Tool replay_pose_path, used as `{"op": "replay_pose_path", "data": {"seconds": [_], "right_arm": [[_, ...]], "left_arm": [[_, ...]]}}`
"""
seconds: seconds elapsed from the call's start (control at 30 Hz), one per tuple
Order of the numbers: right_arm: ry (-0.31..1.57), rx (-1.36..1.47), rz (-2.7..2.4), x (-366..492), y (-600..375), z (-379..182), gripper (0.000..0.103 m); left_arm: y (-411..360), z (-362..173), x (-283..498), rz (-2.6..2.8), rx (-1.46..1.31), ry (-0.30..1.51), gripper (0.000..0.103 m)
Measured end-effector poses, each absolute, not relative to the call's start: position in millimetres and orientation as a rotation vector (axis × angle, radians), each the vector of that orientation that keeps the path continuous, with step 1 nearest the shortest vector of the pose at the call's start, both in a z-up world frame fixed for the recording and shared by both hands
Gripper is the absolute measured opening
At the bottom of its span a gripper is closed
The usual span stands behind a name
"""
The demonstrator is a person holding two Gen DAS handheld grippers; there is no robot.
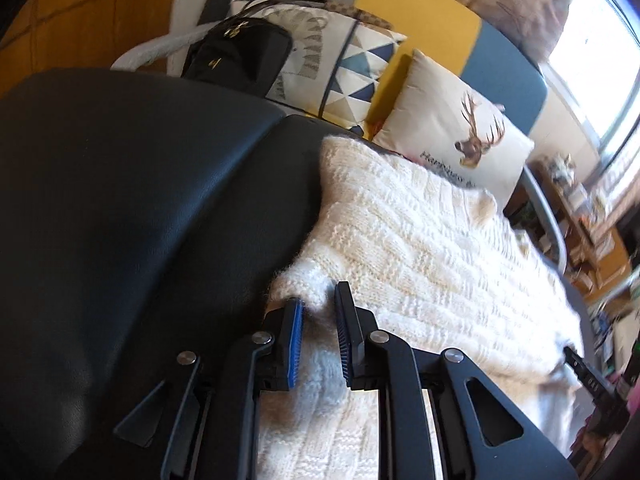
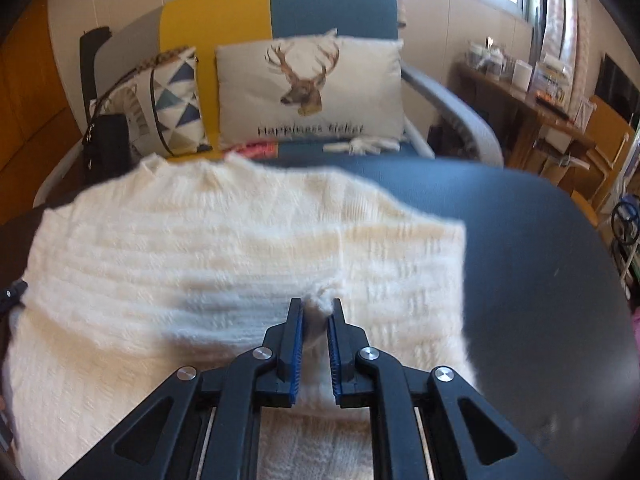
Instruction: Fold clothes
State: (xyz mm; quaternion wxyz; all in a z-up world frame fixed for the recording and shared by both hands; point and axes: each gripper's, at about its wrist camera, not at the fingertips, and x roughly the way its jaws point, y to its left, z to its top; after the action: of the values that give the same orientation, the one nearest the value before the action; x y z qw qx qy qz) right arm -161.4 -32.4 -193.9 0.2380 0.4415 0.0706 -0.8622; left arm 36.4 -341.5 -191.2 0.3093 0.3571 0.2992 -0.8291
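Note:
A cream knitted sweater (image 1: 420, 240) (image 2: 200, 240) lies spread on a dark padded surface (image 1: 120, 180) (image 2: 540, 240). My left gripper (image 1: 320, 294) is shut on a fluffy bunch of the sweater's left edge, with the knit pinched between its blue pads. My right gripper (image 2: 317, 302) is shut on a small tuft of the sweater close to its right side. Each gripper's black tip shows at the edge of the other view, the right one (image 1: 580, 368) and the left one (image 2: 12, 292), both at the sweater's edges. Both views are slightly blurred.
Behind the surface stands a yellow and blue armchair (image 2: 332, 4) with a deer cushion (image 1: 452, 140) (image 2: 308, 88), a triangle-pattern cushion (image 1: 360, 76) (image 2: 172, 108) and a black bag (image 1: 240, 52) (image 2: 108, 140). A cluttered wooden shelf (image 2: 540, 92) stands at the right, under a window.

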Motion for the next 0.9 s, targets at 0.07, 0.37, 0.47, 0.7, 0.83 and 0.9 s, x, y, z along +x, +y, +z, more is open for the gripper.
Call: {"op": "replay_pose_path", "data": {"seconds": [0.07, 0.37, 0.47, 0.7, 0.83, 0.9], "right_arm": [[0.133, 1.234, -2.346, -164, -25, -198, 0.01], [0.305, 1.101, -2.405, -150, -34, -174, 0.01], [0.404, 1.083, -2.425, -146, -43, -175, 0.01], [0.3, 1.144, -2.396, -150, -35, -200, 0.013], [0.274, 1.128, -2.398, -148, -33, -202, 0.014], [0.258, 1.128, -2.396, -148, -31, -202, 0.014]], "left_arm": [[-342, -190, 36, -2.205, 0.969, 0.799, 0.017], [-374, -195, 67, -2.176, 0.887, 1.344, 0.018], [-381, -200, 79, -2.143, 0.842, 1.503, 0.018], [-385, -193, 114, -2.085, 0.663, 1.661, 0.018], [-377, -188, 103, -2.129, 0.702, 1.695, 0.02], [-371, -188, 92, -2.156, 0.722, 1.758, 0.024]]}}
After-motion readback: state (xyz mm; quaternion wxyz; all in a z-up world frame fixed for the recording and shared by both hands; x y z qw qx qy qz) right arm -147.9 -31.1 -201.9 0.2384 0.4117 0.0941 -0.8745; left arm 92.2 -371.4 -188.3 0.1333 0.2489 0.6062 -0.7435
